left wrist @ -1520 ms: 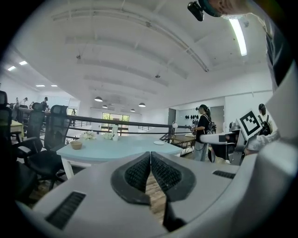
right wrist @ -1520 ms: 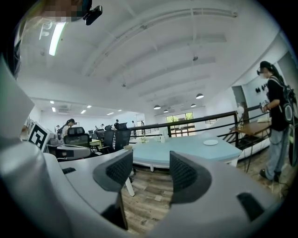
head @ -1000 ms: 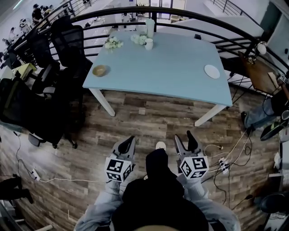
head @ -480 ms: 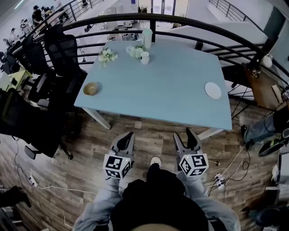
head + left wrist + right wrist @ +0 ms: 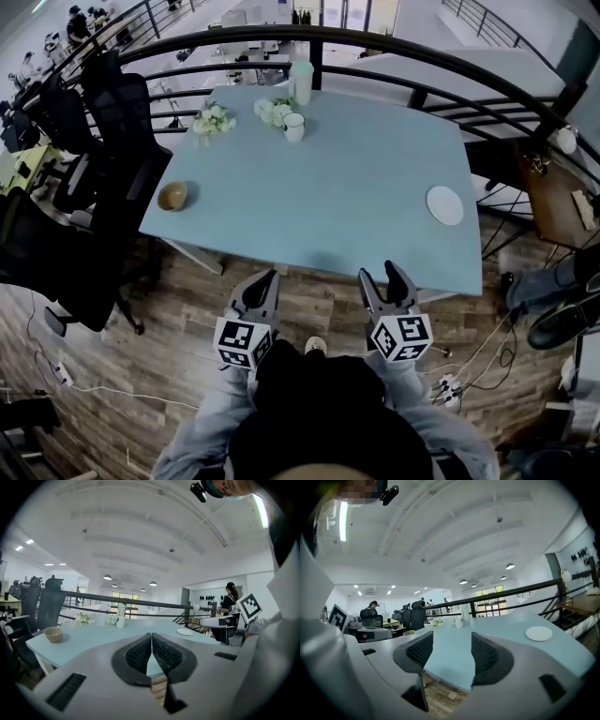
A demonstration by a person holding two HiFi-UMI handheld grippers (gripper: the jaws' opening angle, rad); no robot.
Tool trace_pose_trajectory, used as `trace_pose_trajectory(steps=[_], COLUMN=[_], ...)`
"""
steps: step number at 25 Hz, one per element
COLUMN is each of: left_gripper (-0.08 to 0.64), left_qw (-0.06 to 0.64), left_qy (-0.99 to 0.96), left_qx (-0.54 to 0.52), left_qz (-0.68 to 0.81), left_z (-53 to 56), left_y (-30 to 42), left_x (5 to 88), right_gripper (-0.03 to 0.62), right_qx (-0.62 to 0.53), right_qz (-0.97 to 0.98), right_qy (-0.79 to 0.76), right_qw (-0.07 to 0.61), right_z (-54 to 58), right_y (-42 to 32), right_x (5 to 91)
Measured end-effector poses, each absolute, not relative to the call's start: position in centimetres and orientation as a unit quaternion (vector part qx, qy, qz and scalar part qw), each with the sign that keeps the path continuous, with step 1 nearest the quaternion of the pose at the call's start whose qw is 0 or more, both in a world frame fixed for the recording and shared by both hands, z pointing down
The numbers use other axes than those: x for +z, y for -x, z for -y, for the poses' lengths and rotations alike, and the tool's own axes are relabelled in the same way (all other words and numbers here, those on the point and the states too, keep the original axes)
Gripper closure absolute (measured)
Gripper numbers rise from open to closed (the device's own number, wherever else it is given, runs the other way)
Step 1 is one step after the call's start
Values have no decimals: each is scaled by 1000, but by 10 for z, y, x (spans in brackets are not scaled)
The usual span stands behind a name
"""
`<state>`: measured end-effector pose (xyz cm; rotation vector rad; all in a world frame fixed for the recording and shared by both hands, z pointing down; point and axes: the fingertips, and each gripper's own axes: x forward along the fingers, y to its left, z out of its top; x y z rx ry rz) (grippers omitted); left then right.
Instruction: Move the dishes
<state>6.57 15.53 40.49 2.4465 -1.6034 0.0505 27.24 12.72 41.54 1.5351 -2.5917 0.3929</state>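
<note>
Approach to table (image 5: 356, 187) in progress. Vs. the two earlier head-view frames, the near table edge sits much closer to the person. Floor showing ahead of both tongs is down to a thin strip, and the tips are now about level with that edge. No dish touched yet.

Tongs:
- Left gripper (image 5: 266, 281): jaws closed, pads meeting, nothing between them; confirmed in left gripper view (image 5: 151, 638).
- Right gripper (image 5: 379, 273): jaws part open, empty. Right gripper view (image 5: 451, 640) shows only tabletop and floor through the gap. Gap unchanged across the frames.

Dishes, all on the tabletop:
- Bowl (image 5: 172, 196) at approx. 10 o'clock from the person, near the left edge and well apart from the left gripper.
- Plate (image 5: 444, 204) at approx. 1 o'clock, near the right edge, closer to the right gripper.
- Mug (image 5: 294, 127) at 12 o'clock on the far side, beside flowers (image 5: 210, 119).

Assessment: still the reach phase, task not started. The plate looks the nearer pick for the right tongs. The left tongs need opening before any grasp on the bowl.
</note>
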Motion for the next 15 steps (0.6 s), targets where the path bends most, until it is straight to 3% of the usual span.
trace_pose_trajectory(steps=[15], left_gripper=[543], left_qw=[119], left_qy=[-848], left_qx=[36], left_qz=[515], left_z=[-96], left_y=[-65], left_x=[424], right_gripper=[336], right_qx=[171], right_qz=[837], right_qy=[-516], right_qw=[64], right_z=[-83], right_y=[-256], right_x=[442])
